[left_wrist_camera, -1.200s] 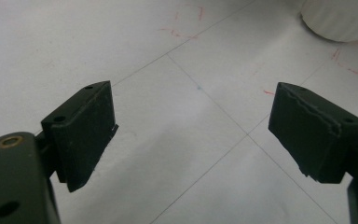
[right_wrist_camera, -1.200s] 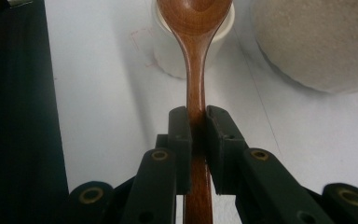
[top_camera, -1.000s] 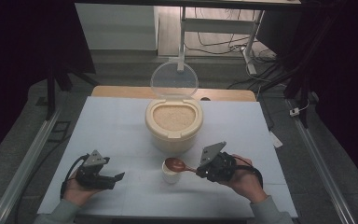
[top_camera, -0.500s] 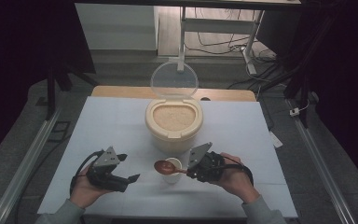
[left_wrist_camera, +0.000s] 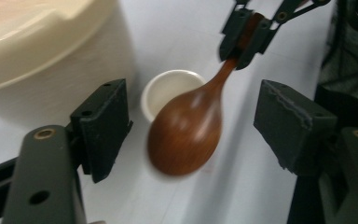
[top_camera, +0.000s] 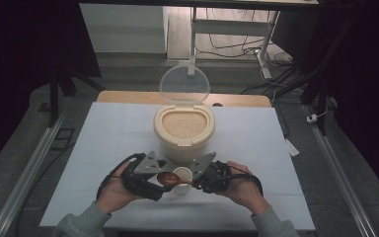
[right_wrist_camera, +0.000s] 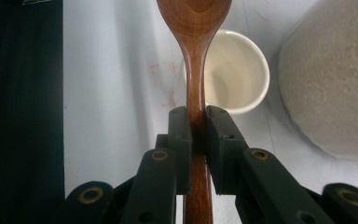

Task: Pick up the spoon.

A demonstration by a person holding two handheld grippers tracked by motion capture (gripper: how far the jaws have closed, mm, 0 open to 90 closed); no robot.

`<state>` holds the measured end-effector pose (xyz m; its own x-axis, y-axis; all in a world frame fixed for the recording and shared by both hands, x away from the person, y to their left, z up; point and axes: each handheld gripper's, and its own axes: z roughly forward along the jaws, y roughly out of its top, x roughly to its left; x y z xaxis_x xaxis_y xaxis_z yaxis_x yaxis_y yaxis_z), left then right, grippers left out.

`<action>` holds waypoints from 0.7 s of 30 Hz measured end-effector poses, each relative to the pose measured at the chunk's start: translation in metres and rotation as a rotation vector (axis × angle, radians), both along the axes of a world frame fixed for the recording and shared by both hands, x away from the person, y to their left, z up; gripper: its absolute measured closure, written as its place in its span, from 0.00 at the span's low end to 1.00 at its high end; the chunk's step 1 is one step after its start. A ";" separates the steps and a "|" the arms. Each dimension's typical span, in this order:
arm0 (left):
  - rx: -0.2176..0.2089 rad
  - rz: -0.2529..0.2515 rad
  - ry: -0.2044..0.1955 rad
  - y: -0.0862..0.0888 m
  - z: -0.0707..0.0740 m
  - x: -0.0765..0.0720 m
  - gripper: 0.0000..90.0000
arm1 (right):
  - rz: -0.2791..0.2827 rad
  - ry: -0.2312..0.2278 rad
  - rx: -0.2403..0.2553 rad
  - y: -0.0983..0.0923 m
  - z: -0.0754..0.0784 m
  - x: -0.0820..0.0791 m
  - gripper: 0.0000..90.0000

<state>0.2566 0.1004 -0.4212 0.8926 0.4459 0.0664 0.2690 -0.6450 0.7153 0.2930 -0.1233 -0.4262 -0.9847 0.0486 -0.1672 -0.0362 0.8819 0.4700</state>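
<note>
A brown wooden spoon [right_wrist_camera: 193,28] is clamped by its handle in my right gripper [right_wrist_camera: 196,140], which is shut on it. Its bowl [top_camera: 167,178] reaches left past a small, empty white cup [top_camera: 181,177] standing on the white table. My left gripper [left_wrist_camera: 196,126] straddles the spoon bowl [left_wrist_camera: 186,130] with a gap on each side. Its jaws have just been closing and the pads [left_wrist_camera: 105,126] do not touch the wood. Farther off in the left gripper view, the right gripper [left_wrist_camera: 244,35] pinches the handle above the cup [left_wrist_camera: 168,91].
A cream rice container [top_camera: 183,126], full of grain, stands just behind the cup with its clear lid [top_camera: 184,85] up. Its wall [left_wrist_camera: 51,56] is close beside the left jaw. The white mat [top_camera: 108,133] spreads to both sides; dark floor and metal rails flank the table.
My left hand has come up and to the right until its jaws frame the spoon bowl. The right gripper has carried the spoon a little to the left, across the cup.
</note>
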 end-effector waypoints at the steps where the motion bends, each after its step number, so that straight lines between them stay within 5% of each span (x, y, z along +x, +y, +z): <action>1: 0.018 -0.019 0.010 -0.007 -0.001 0.002 0.33 | 0.007 -0.001 -0.004 0.002 0.000 0.000 0.89; 7: 0.113 -0.091 0.049 -0.030 -0.007 0.010 0.40 | 0.025 -0.003 -0.020 0.006 -0.001 -0.001 0.89; 15: 0.131 -0.117 0.085 -0.038 -0.013 0.014 0.54 | 0.052 -0.019 -0.021 0.011 -0.002 -0.003 0.89; 16: 0.173 -0.142 0.078 -0.037 -0.013 0.016 0.56 | 0.056 -0.022 -0.026 0.011 -0.002 -0.003 0.89; 18: 0.156 -0.125 0.087 -0.040 -0.016 0.014 0.59 | 0.054 -0.005 -0.011 0.013 -0.002 -0.006 0.89; 21: 0.222 -0.163 0.077 -0.039 -0.014 0.016 0.62 | 0.070 -0.016 -0.032 0.013 0.000 -0.006 0.89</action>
<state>0.2727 0.0609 -0.4352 0.9577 0.2777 0.0756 0.1966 -0.8231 0.5328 0.2866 -0.1099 -0.4261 -0.9828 -0.0255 -0.1832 -0.1053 0.8915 0.4407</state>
